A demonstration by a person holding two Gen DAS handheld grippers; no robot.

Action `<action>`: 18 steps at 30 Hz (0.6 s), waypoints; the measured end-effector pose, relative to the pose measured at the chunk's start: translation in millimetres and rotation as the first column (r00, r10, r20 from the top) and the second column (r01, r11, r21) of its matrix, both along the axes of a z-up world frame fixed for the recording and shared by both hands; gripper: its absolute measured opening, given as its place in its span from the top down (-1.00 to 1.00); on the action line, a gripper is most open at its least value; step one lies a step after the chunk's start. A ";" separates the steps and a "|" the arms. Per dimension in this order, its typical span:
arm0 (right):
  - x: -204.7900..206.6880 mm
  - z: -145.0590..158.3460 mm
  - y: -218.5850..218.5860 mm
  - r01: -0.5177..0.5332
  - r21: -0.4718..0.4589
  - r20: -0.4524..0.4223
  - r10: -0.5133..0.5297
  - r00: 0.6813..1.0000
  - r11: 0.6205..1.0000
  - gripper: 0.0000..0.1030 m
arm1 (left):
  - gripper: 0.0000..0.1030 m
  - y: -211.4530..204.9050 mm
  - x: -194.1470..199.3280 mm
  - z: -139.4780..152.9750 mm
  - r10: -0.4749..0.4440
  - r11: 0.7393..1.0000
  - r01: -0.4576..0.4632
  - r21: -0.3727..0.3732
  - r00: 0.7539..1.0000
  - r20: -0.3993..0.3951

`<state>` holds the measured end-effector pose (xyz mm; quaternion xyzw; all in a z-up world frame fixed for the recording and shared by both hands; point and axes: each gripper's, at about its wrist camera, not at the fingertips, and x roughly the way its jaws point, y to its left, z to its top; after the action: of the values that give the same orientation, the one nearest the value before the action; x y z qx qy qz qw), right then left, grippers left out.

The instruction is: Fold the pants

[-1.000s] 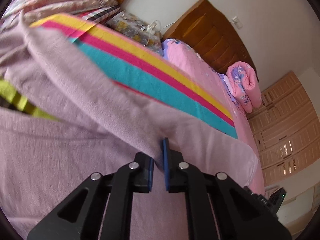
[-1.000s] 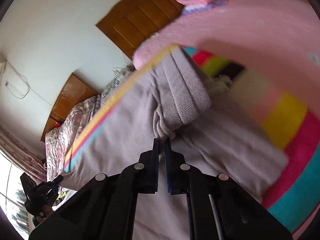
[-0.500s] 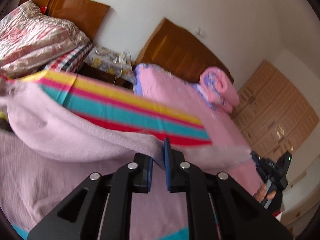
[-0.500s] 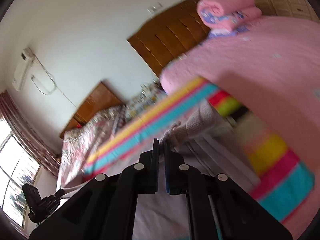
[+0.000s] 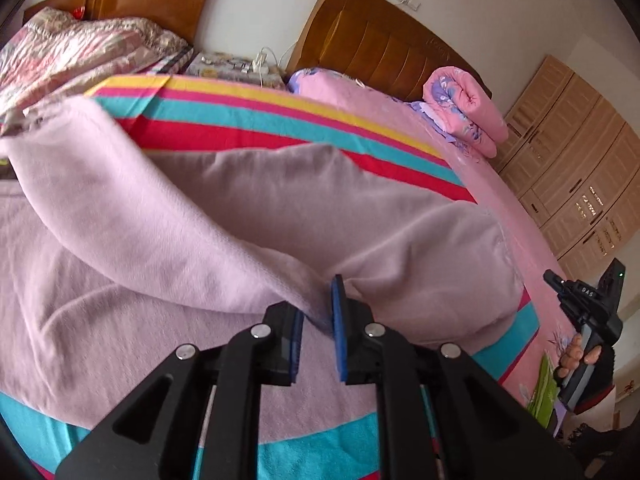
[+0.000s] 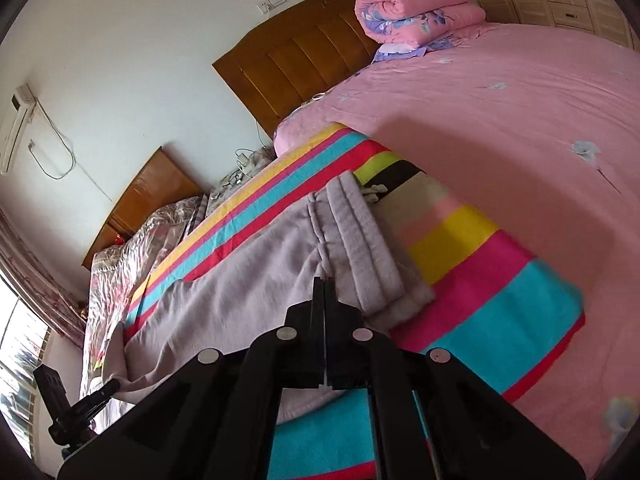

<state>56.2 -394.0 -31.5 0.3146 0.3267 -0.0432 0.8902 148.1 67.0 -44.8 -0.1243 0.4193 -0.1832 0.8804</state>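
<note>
Left gripper point(image 5: 318, 308) jaws slightly apart, pinching a fold of pants point(image 5: 200, 216) between blue pads point(image 5: 337, 320). Right gripper point(image 6: 323, 292) jaws pressed together on the pants just below the waistband.

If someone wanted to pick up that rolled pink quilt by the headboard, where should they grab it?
Probably around the middle of the rolled pink quilt, coming from above with jaws spanning the top roll. It lies as a thick double roll on the pink bed, its spiral end facing the wooden headboard; the loose spiral end would likely unroll if pulled.
</note>
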 end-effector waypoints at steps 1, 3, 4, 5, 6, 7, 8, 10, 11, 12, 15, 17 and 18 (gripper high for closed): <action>-1.3 -5.3 0.4 -0.020 0.011 -0.016 0.020 1.000 1.000 0.82 | 0.71 -0.4 -0.2 -2.1 -0.006 1.000 0.006 0.002 1.000 -0.007; -2.0 -17.8 3.8 -0.023 0.017 -0.062 0.024 0.998 1.000 0.52 | 0.46 -2.4 4.7 -13.6 -0.013 1.000 0.013 -0.005 0.998 -0.053; -2.3 -24.6 3.4 -0.017 0.035 -0.074 0.020 0.997 0.999 0.20 | 0.23 -2.2 6.2 -20.3 -0.006 1.000 0.005 -0.011 0.997 -0.079; -3.1 -28.6 4.8 -0.014 0.061 -0.074 0.018 0.997 0.998 -0.09 | 0.15 -0.7 6.2 -26.0 0.000 1.000 -0.003 -0.026 0.995 -0.097; -2.0 -30.9 4.8 -0.008 0.089 -0.064 0.014 0.998 0.996 -0.16 | -0.03 -0.1 6.4 -30.3 0.003 0.999 -0.008 -0.047 0.993 -0.114; -0.7 -31.5 5.3 -0.013 0.097 -0.055 0.018 0.998 0.995 -0.18 | -0.25 0.1 6.9 -32.5 0.007 0.998 -0.014 -0.058 0.992 -0.125; 2.8 -31.2 8.9 -0.027 0.091 -0.052 0.032 0.998 0.995 -0.18 | -0.34 0.9 6.9 -33.3 0.013 0.998 -0.021 -0.062 0.991 -0.131; 9.6 -32.2 18.4 -0.055 0.088 -0.057 0.060 0.997 0.995 -0.17 | -0.41 2.9 6.6 -29.4 0.021 0.997 -0.030 -0.072 0.993 -0.119; 12.7 -34.9 21.5 -0.064 0.099 -0.065 0.070 0.995 0.993 -0.11 | -0.41 4.4 7.0 -26.7 0.027 0.996 -0.037 -0.079 0.993 -0.114; 16.7 -38.8 24.7 -0.071 0.109 -0.080 0.080 0.994 0.991 -0.06 | -0.45 6.9 8.4 -23.8 0.038 0.995 -0.048 -0.089 0.993 -0.112; 23.3 -50.2 31.5 -0.076 0.114 -0.123 0.090 0.988 0.991 0.03 | -0.50 11.1 17.0 -19.9 0.050 0.988 -0.069 -0.137 0.989 -0.137; 25.7 -55.7 30.2 -0.053 0.120 -0.135 0.069 0.988 0.991 0.28 | -0.50 9.3 25.0 -21.2 0.048 0.985 -0.075 -0.156 0.985 -0.168; 26.2 -56.3 29.3 -0.044 0.119 -0.135 0.060 0.989 0.992 0.37 | -0.51 7.6 31.1 -24.5 0.047 0.984 -0.078 -0.158 0.980 -0.196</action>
<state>82.4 -364.7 -87.8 0.3531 0.3976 -0.0227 0.8466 179.2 74.6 -69.3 -0.2269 0.4813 -0.1766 0.8281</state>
